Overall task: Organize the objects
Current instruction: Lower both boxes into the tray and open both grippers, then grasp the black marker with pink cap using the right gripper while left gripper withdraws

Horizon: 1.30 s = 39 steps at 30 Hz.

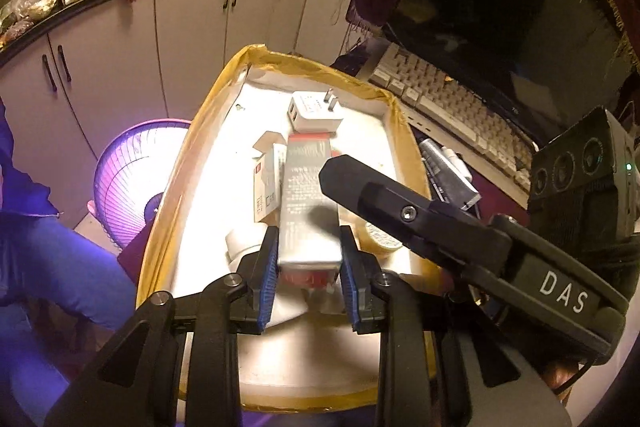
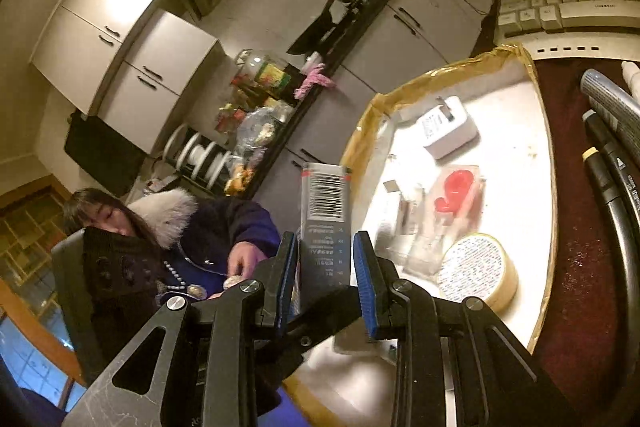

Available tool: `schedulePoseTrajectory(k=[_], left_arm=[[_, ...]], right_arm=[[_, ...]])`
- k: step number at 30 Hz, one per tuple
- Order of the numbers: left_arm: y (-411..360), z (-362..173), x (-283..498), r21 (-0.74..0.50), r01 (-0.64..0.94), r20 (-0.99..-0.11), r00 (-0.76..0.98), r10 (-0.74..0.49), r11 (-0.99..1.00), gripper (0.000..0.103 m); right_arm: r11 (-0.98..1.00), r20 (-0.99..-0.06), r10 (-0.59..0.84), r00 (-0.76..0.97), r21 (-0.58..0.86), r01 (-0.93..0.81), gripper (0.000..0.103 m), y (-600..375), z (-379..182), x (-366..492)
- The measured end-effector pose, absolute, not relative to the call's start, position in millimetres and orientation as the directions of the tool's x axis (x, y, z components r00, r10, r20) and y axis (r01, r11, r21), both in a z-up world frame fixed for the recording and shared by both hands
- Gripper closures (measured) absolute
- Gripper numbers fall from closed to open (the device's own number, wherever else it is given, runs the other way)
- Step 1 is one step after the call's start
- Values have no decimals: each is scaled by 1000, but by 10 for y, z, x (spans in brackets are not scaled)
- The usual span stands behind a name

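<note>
**Both grippers on one long box over the tray**

The left gripper [image 1: 308, 263] has its jaws closed partway on the red end of a long silver box [image 1: 306, 203], which lies lengthwise over the gold-edged tray [image 1: 200, 147]. The right gripper [image 2: 326, 277] clamps the same box from the other end. A white charger [image 1: 314, 111] sits near the tray's far edge; a tape roll [image 2: 478, 273] sits near its nearer edge.
</note>
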<state>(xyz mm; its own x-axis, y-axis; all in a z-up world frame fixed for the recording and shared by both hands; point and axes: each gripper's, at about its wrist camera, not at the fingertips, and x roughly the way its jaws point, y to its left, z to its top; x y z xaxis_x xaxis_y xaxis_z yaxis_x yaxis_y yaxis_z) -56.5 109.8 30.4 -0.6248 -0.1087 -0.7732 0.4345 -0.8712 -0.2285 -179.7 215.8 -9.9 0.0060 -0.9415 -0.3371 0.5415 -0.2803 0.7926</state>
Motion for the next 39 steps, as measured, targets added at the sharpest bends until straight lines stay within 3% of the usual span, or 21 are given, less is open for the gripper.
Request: schedulePoseTrajectory(k=[5, 8, 10, 14, 20, 28, 30, 39], left_arm=[[1084, 288, -553, -211, 449, -775, -618, -131, -868, 57], [1081, 283, -538, -191, 460, -780, -607, -150, -867, 54], [1062, 294, -513, -195, 469, -778, -609, -155, -862, 52], [1094, 365, -449, -208, 466, -756, -634, -161, -860, 50], [1316, 521, -408, -215, 415, -706, -692, -153, -884, 47], [1631, 553, -470, -216, 329, -690, -718, -95, -919, 45], [1658, 539, -484, -231, 320, -697, -713, -73, -919, 46], [1722, 539, -484, -252, 295, -694, -719, -40, -922, 46]], right_arm=[[-306, -361, -932, -7, 780, 546, 76, 2170, -105, -1797], [-322, -372, -928, -16, 781, 535, 72, 2189, -120, -1823], [-323, -363, -931, -28, 789, 523, 62, 2241, -114, -1839], [-321, -339, -939, -65, 788, 525, 54, 2418, 2, -1823], [-354, -335, -932, -136, 773, 526, 49, 2893, 135, -1745], [-601, -541, -792, -283, 611, 515, 49, 3434, -23, -1706], [-666, -598, -738, -313, 568, 483, 55, 3470, -111, -1788], [-804, -708, -594, -383, 499, 324, 64, 3511, -151, -2282]])
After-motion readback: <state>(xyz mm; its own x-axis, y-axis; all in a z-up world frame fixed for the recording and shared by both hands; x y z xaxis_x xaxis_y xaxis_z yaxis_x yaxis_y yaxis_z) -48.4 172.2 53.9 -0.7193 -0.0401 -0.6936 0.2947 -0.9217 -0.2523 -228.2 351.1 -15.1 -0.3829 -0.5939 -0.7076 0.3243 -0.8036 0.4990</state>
